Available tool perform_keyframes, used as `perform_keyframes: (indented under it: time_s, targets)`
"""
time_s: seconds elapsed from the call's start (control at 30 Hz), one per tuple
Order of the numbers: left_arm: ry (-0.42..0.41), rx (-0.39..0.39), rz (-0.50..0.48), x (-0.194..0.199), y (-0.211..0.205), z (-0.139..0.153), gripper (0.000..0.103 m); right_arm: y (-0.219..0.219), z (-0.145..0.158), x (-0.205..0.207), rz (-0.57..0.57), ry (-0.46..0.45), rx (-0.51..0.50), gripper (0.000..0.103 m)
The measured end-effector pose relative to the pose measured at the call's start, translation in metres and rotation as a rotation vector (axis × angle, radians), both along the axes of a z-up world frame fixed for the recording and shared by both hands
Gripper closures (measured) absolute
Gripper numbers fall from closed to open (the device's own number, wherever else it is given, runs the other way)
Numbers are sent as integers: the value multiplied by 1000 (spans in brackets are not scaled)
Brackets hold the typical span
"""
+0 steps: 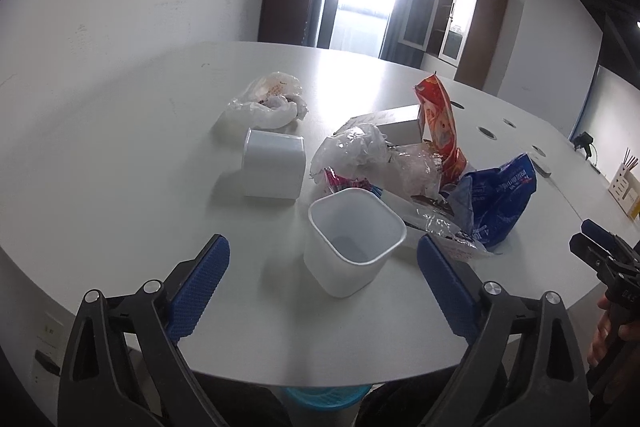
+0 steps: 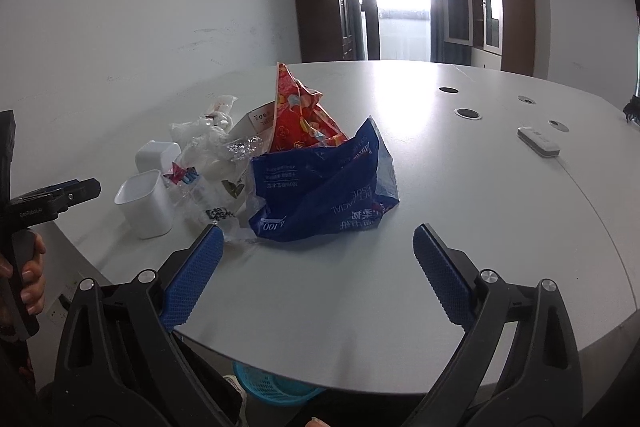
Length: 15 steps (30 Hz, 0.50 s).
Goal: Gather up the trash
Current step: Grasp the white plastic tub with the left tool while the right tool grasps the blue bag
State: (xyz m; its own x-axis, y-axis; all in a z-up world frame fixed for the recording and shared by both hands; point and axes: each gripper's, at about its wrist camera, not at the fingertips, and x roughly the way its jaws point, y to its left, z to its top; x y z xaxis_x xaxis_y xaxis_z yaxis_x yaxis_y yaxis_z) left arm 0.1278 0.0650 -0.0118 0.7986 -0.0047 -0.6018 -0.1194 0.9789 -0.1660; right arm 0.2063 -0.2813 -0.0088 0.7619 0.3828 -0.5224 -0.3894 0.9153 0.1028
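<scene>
**Both grippers wide and empty, the trash still heaped on the table**

The left gripper [image 1: 323, 259] hangs over the near edge of the white table [image 1: 120, 155] with its jaws spread apart and nothing between the pads; an upright white cup [image 1: 352, 239] stands just ahead of it. The right gripper [image 2: 318, 259] is likewise spread and empty, pointed at the crumpled blue bag [image 2: 320, 187]. The trash sits mid-table in one loose heap — blue bag, red wrapper [image 2: 300, 115], clear plastic film [image 1: 360, 147] — with a second white cup [image 1: 274, 167] and a separate wad of plastic [image 1: 268, 103] farther back. A blue basket [image 2: 272, 383] shows under the table's near edge, probably the place for it all.

What could go wrong, as I judge it: the film and bags overlap, so a pinch on one may drag its neighbours and scatter them or tip the light front cup. Thin film may slip from the ribbed pads. The basket is half hidden below the edge — a release made too early would land on the floor.

Writing: the blue bag carries white print, mirrored or upside down from here, with "100" legible in the right wrist view. The left gripper's body reads "GenRobot.AI". A small box behind the red wrapper bears a label too small to read.
</scene>
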Motion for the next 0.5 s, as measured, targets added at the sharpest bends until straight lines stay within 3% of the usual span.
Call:
perform_keyframes:
  time_s: [0.13,0.3,0.43,0.5]
  targets:
    - [55,-17,13,25,6,-10,19,1,-4,31,-7,40,-1,16]
    - [103,-24,9,49,10,-15,31,3,-7,64,-11,88,-7,27]
    - [145,-23,-15,63,8,-20,48,11,-17,90,5,154,-1,40]
    - [174,-32,-25,70,9,-26,64,15,-22,98,7,181,-6,50]
